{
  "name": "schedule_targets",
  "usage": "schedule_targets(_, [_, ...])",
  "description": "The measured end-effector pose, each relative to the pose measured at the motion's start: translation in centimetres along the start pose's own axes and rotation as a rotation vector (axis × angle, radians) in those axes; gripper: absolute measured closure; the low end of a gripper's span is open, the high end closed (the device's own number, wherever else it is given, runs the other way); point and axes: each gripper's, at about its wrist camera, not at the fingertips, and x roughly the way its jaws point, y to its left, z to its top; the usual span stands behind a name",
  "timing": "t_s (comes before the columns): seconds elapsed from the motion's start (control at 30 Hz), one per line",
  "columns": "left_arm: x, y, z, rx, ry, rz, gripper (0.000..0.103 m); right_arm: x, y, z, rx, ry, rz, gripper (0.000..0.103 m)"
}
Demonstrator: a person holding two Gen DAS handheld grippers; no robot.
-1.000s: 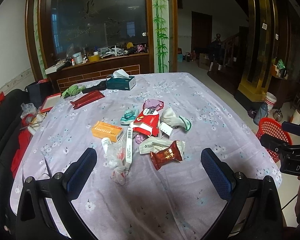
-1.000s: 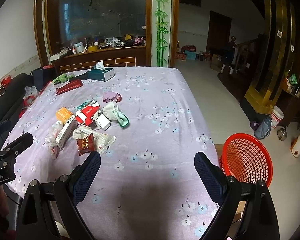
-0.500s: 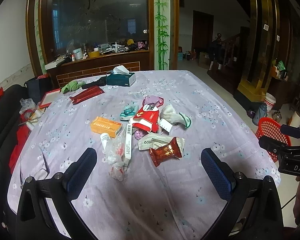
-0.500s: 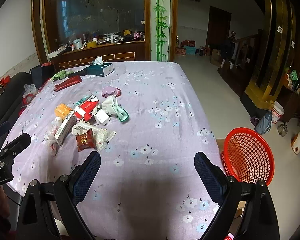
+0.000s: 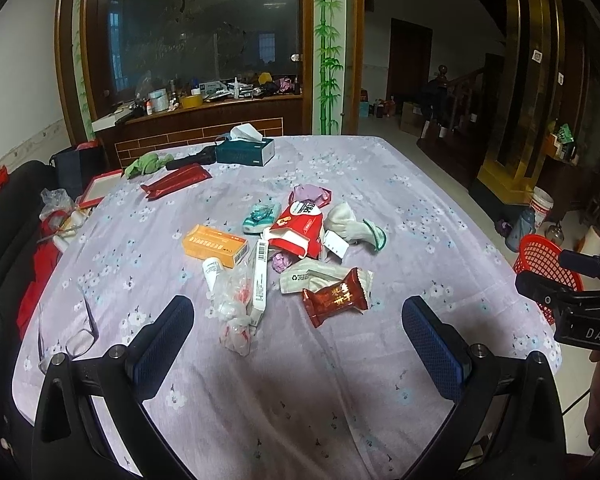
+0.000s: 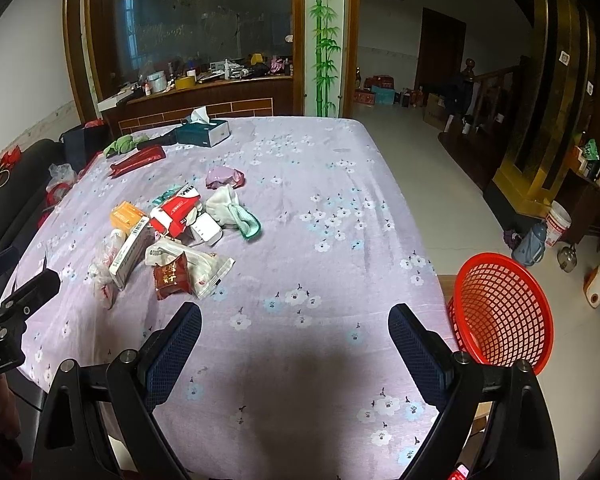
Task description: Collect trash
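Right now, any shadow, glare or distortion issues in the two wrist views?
Left wrist view: strong fisheye bending, dark corners, shadow on the tablecloth in front of the left hand-held gripper. Right wrist view: same shadow near the right hand-held gripper; no glare.

Dim, soft indoor light, strong fisheye bending.
You get sharp focus mid-frame, black vignetted corners, and a dark shadow on the tablecloth (image 5: 300, 408) nearest you.

A matt cloth (image 5: 380, 184) with printed flowers covers the table ahead of both grippers. Past the left gripper (image 5: 298, 332), whose pads (image 5: 164, 344) are dark textured rubber, lie a glossy red wrapper (image 5: 336, 296), crinkled clear plastic (image 5: 236, 308) and an orange card box (image 5: 214, 245). Right of the right gripper (image 6: 294, 350) stands a shiny red plastic mesh basket (image 6: 500, 308).
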Motion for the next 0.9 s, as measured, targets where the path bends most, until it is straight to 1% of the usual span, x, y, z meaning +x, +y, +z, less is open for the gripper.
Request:
schedule_targets(0.23, [0.6, 1.2, -0.2, -0.027, 0.02, 0.006, 0.0, 1.0, 1.0, 0.3, -0.014, 0.019, 0.011, 0.007])
schedule_targets(0.43, [2.0, 3.2, -0.4, -0.065, 0.065, 0.012, 0.0, 2.4, 2.4, 0.6, -0.025, 0.048, 0.034, 0.007])
schedule_targets(0.53, [3.6, 4.9, -0.7, -0.1, 0.121, 0.003, 0.0, 3.6, 3.2, 0.8, -0.018, 0.074, 0.095, 0.007])
schedule_targets(0.57, [4.4, 5.7, -0.9, -0.112, 0.145, 0.008, 0.0, 4.0, 3.4, 0.9, -0.016, 0.085, 0.11, 0.009])
schedule_targets(0.63, [5.7, 6.7, -1.0, -0.124, 0.181, -0.002, 0.0, 5.4, 4.2, 1.2, -0.008, 0.122, 0.183, 0.02])
schedule_targets(0.67, [6.7, 7.3, -1.1, -0.127, 0.205, -0.014, 0.0, 6.0, 4.4, 1.3, 0.002, 0.138, 0.213, 0.022])
schedule_targets(0.73, [8.1, 8.0, -1.3, -0.135, 0.229, -0.033, 0.0, 7.8, 5.0, 1.6, 0.029, 0.183, 0.27, 0.026])
schedule_targets(0.77, [8.9, 8.2, -1.3, -0.132, 0.244, -0.041, 0.001, 8.5, 5.2, 1.6, 0.035, 0.198, 0.287, 0.027])
schedule_targets(0.8, [9.5, 8.2, -1.3, -0.131, 0.254, -0.05, 0.005, 9.3, 5.6, 1.7, 0.04, 0.217, 0.298, 0.03])
schedule_targets(0.83, [10.3, 8.4, -1.3, -0.132, 0.266, -0.068, 0.007, 10.0, 5.9, 1.9, 0.048, 0.23, 0.303, 0.033])
schedule_targets(0.9, [11.6, 8.6, -1.3, -0.135, 0.287, -0.079, 0.01, 10.9, 6.5, 2.1, 0.049, 0.243, 0.311, 0.036])
